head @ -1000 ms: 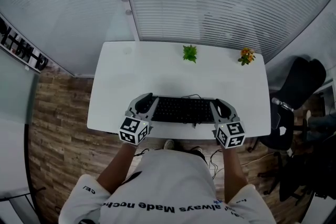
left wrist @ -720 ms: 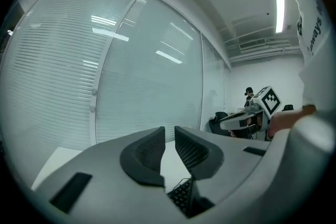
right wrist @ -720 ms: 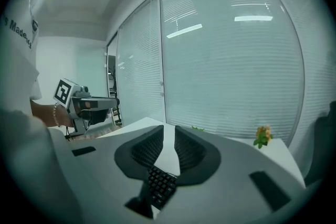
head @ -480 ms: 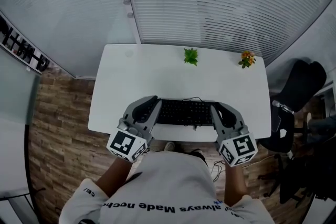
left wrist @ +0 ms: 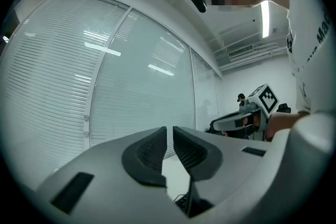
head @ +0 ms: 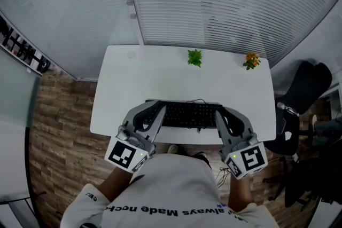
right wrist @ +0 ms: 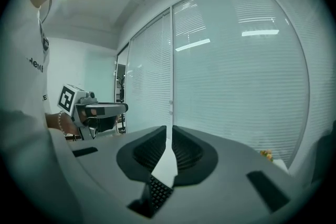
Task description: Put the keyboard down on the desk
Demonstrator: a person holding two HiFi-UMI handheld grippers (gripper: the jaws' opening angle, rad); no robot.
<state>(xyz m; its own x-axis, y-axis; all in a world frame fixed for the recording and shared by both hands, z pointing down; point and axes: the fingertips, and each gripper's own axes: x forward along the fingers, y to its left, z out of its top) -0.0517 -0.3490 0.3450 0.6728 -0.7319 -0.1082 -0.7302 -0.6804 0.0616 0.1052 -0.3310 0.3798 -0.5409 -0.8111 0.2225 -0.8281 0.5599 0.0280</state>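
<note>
The black keyboard (head: 189, 114) lies flat on the white desk (head: 144, 72), near its front edge. My left gripper (head: 155, 108) hangs in the air above the keyboard's left end, and my right gripper (head: 221, 111) above its right end. Both have just been closing, and both are shut with nothing between the pads. In the left gripper view the left gripper (left wrist: 169, 136) points almost level, with a bit of keyboard (left wrist: 184, 204) showing below the jaws. Under the right gripper (right wrist: 169, 136) in the right gripper view, the keys (right wrist: 157, 191) appear through the gap.
A green plant (head: 194, 56) and an orange-flowered plant (head: 250, 59) stand at the desk's far edge. A black office chair (head: 304, 88) is to the right of the desk. Blinds on a glass wall run behind it. The person stands at the front edge.
Both grippers have risen from the keyboard's two ends toward the camera and drawn back a little. Their jaws have closed. The keyboard has stayed on the desk.
</note>
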